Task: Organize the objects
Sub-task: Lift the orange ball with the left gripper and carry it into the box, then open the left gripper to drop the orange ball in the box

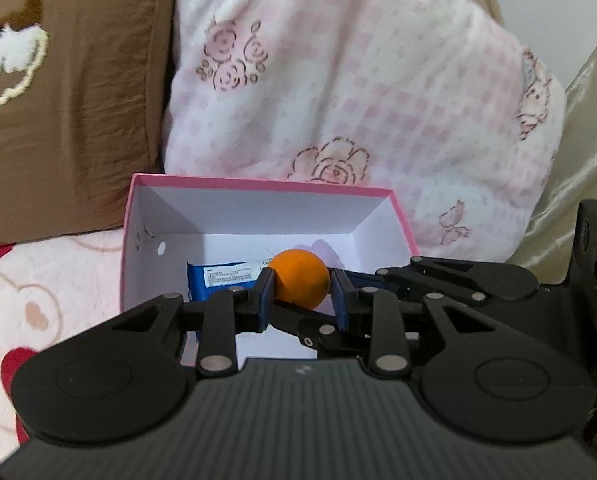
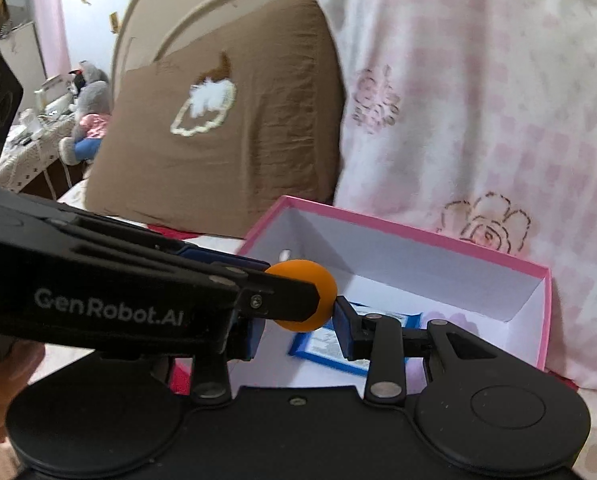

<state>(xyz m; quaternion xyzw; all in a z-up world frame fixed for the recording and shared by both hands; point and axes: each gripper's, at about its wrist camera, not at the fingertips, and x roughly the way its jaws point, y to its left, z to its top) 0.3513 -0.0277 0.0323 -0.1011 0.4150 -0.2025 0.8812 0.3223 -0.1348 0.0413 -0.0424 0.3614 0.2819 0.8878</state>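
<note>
An orange ball (image 1: 298, 278) sits between the blue pads of my left gripper (image 1: 300, 296), held over the open pink box (image 1: 258, 184) with white inside. A blue packet (image 1: 218, 280) lies on the box floor under it. In the right wrist view the same ball (image 2: 304, 300) is pinched by the left gripper, which reaches in from the left; my right gripper (image 2: 298, 334) stands just below the ball with its pads apart, over the blue packet (image 2: 338, 346) in the pink box (image 2: 418, 232).
The box rests on a bed with a patterned blanket (image 1: 38, 300). A brown pillow (image 1: 78, 100) and a pink checked pillow (image 1: 358, 80) stand right behind it. A cluttered side table with plush toys (image 2: 86, 120) is far left.
</note>
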